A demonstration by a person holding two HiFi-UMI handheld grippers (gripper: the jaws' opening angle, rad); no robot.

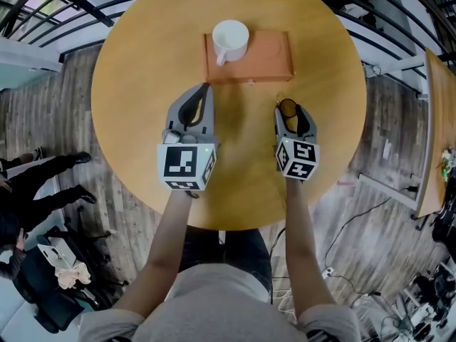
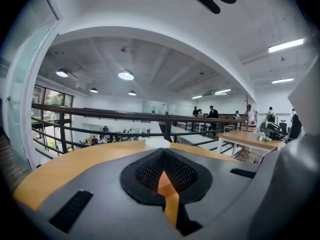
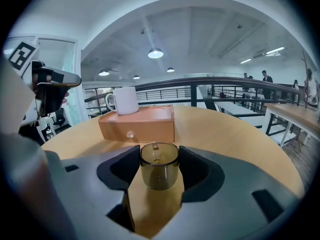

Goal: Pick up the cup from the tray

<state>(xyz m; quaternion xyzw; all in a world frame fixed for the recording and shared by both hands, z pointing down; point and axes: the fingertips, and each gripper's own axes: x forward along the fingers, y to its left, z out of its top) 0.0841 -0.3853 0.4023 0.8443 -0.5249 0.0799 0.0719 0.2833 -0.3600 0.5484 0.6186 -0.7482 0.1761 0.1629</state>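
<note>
A round wooden table (image 1: 142, 63) fills the head view, with an orange tray (image 1: 271, 55) lying at its far side. Nearer the person, the left gripper (image 1: 206, 87) and the right gripper (image 1: 288, 108) are side by side over the table, well apart from each other and both short of the tray. A white cup (image 1: 230, 40) stands upright on the tray's left end, handle toward the person, with neither gripper touching it. The left gripper's jaws are drawn together with nothing between them. The right gripper's jaws are clenched on a small amber glass cup (image 3: 159, 171) — upright, open end up, pressed by a pad on each side — just off the tray's near right corner.
</note>
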